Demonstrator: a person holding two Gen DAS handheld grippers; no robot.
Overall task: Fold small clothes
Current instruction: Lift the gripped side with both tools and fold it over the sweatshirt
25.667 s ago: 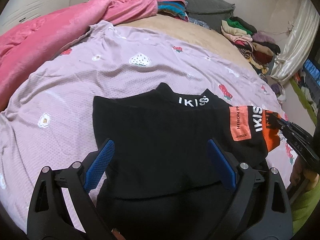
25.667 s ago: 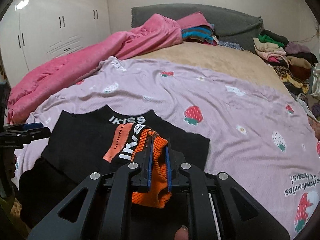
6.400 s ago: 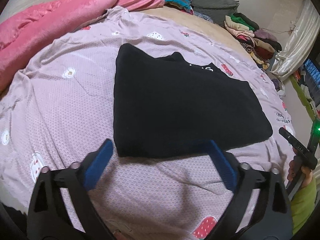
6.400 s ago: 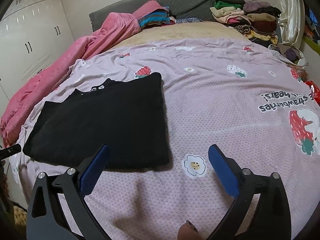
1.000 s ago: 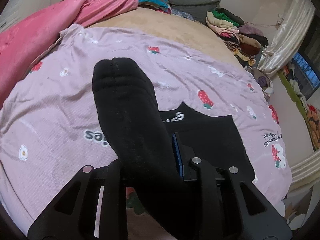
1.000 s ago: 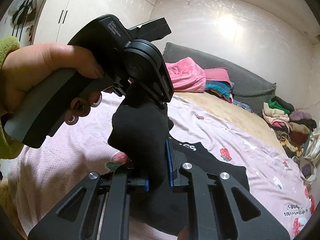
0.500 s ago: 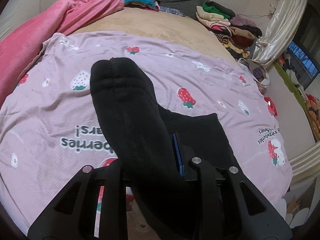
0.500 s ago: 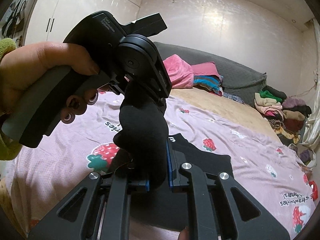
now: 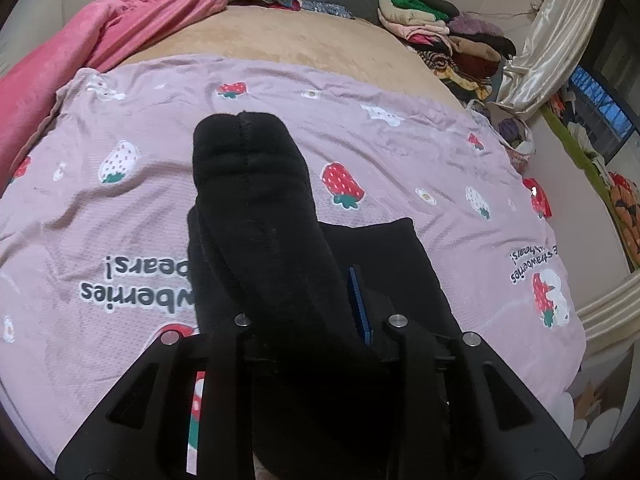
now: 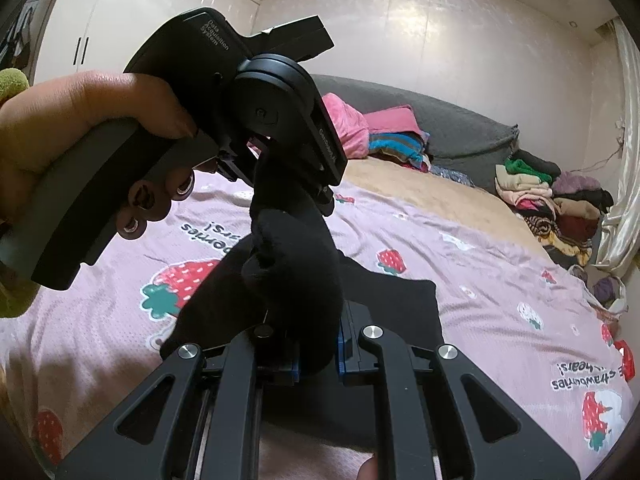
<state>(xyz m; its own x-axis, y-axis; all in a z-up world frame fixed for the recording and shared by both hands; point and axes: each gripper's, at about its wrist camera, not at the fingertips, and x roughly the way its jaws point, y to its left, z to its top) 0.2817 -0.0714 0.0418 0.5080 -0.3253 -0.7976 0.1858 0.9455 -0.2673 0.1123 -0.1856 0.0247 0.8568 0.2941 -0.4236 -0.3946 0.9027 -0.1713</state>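
Observation:
The black garment (image 9: 256, 216) is lifted off the bed. A thick fold of it sticks up between the jaws of my left gripper (image 9: 320, 312), which is shut on it. The rest hangs down over the lilac strawberry sheet (image 9: 420, 152). In the right wrist view my right gripper (image 10: 316, 356) is shut on another bunch of the same black garment (image 10: 296, 264). The left gripper's body (image 10: 240, 92), held by a hand, is just above and in front of it, and the two grips sit close together.
A pink blanket (image 9: 100, 40) lies along the left of the bed. Folded clothes (image 9: 440, 36) are stacked at the far right by a curtain (image 9: 552, 48). A grey headboard cushion (image 10: 440, 120) and white wardrobes (image 10: 100, 32) stand behind.
Both grippers have carried the held black garment a little farther along the bed. The sheet's strawberry print has slid past beneath. Both grips are unchanged.

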